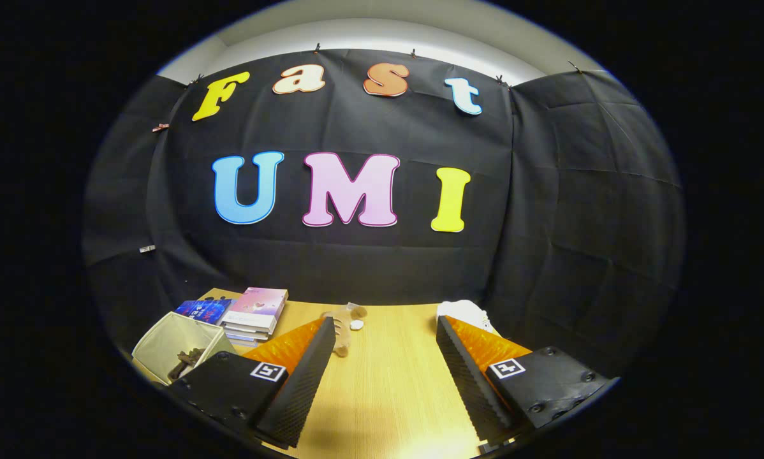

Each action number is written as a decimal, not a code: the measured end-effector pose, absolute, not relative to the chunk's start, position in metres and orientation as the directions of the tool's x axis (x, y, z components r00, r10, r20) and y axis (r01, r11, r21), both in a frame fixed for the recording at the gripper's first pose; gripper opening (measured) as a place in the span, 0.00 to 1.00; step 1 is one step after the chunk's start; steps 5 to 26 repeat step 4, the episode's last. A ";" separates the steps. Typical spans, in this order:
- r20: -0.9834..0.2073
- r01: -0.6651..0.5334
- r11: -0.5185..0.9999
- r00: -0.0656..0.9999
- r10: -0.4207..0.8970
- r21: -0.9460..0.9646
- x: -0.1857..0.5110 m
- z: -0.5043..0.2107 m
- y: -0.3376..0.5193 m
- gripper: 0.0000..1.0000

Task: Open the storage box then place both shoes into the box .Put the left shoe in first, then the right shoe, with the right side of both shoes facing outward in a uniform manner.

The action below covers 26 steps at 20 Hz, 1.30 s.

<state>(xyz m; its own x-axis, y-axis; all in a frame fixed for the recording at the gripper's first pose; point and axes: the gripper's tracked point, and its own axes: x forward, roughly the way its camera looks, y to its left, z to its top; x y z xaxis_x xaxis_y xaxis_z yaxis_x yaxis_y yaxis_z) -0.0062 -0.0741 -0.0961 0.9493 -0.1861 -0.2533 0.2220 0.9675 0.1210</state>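
Observation:
My gripper (pixel 385 331) is open, its two black ribbed fingers spread wide above the wooden table (pixel 388 382), with nothing between them. Beyond the right finger (pixel 468 366), at the table's far edge, lies a white shoe (pixel 463 312), mostly hidden by that finger. Just past the left finger (pixel 308 370) sits a small tan plush toy (pixel 345 328). A beige open box (pixel 171 347) stands left of the left finger with some dark brown items inside; whether it is the storage box I cannot tell.
A stack of books (pixel 254 315) with a pink cover on top lies behind the beige box, and a blue book (pixel 202 310) rests next to it. The black cloth wall closes the table at the back and right.

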 end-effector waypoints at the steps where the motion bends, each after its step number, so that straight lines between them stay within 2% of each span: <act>1: -0.255 0.226 0.967 0.948 -0.190 0.119 -0.007 -0.097 -0.076 0.99; 26: -0.258 0.229 0.967 0.946 -0.194 0.113 -0.007 -0.099 -0.079 0.99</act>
